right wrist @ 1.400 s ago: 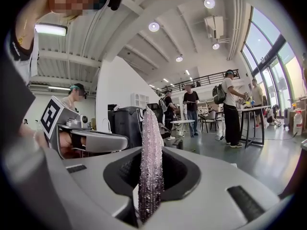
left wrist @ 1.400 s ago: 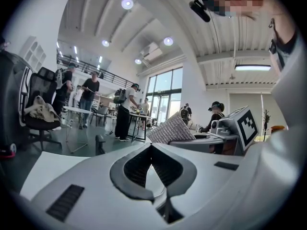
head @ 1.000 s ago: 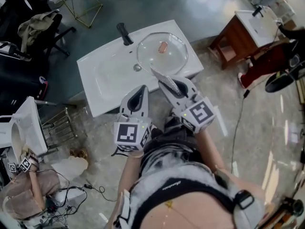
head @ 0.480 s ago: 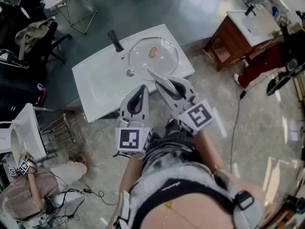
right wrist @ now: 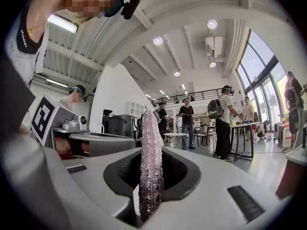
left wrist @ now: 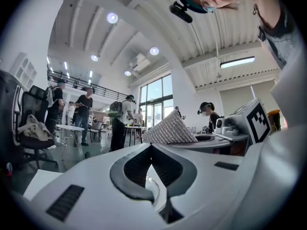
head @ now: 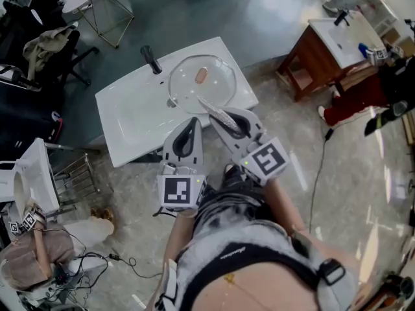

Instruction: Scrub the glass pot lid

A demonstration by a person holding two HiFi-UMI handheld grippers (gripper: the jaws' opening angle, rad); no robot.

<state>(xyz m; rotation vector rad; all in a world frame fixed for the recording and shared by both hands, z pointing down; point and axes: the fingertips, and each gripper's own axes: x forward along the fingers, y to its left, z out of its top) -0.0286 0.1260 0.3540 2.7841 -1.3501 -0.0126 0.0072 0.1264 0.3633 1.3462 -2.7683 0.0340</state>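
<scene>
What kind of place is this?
Probably a big open workshop or lab hall, not a home kitchen. A white sink stands loose on the bare floor, a second sink sits on a wooden cabinet, and people stand around tables under a high ceiling.

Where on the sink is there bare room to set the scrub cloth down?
Bare: the sink's left half, from the faucet to its near-left corner. Crowded: the right half, which the glass lid covers almost to the rim.
</scene>
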